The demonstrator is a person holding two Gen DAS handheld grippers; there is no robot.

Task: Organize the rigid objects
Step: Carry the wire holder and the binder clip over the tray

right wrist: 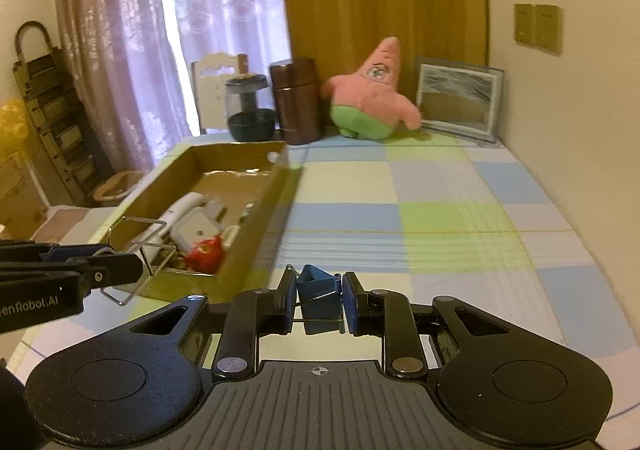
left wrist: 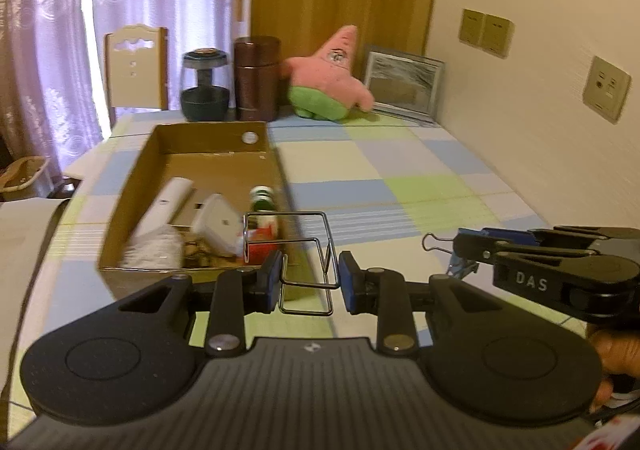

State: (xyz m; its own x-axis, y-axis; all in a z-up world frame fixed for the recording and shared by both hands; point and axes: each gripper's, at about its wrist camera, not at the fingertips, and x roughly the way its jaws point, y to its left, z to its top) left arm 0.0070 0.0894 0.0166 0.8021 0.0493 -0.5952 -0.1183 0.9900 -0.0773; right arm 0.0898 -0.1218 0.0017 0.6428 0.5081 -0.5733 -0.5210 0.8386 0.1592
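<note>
Two things in hand, one per tongs, both headed for the box by my guess.

Left wrist view: my left tongs (left wrist: 307, 284) sit narrowed around a wire rack (left wrist: 298, 250), a bent chrome frame, pads pinching its lower loop so the open cage part sticks fwd and up. I hold it low on the wire so it won't swing, I think. It hangs just beside the near right corner of the cardboard box (left wrist: 192, 154), which lies on the checked bench (left wrist: 400, 186). Inside the box I count approx 5 items: 1 white tube (left wrist: 164, 206), 1 white square pack (left wrist: 218, 224), 1 green-capped bottle (left wrist: 262, 200), 1 red bit, 1 pale fuzzy lump; blurred, so no more detail. To the right, my right tongs (left wrist: 460, 250) carry a binder clip (left wrist: 438, 244), wire handle poking out front.

Right wrist view: right tongs (right wrist: 319, 300) closed onto the blue binder clip (right wrist: 316, 286), squeezed across its body, handles splayed sideways vs. the pads. It's off the bench, near the box's right wall. Left tongs (right wrist: 120, 270) enter from the left w/ the wire rack (right wrist: 140, 246) over the box's near end.

Back of bench, not task stuff: 1 glass jar (right wrist: 250, 108), 1 brown canister (right wrist: 298, 100), 1 pink starfish plush (right wrist: 370, 94), 1 picture frame (right wrist: 458, 102), parked well apart from the box. Count overall: 2 tongs, 2 held items, 1 box.
</note>
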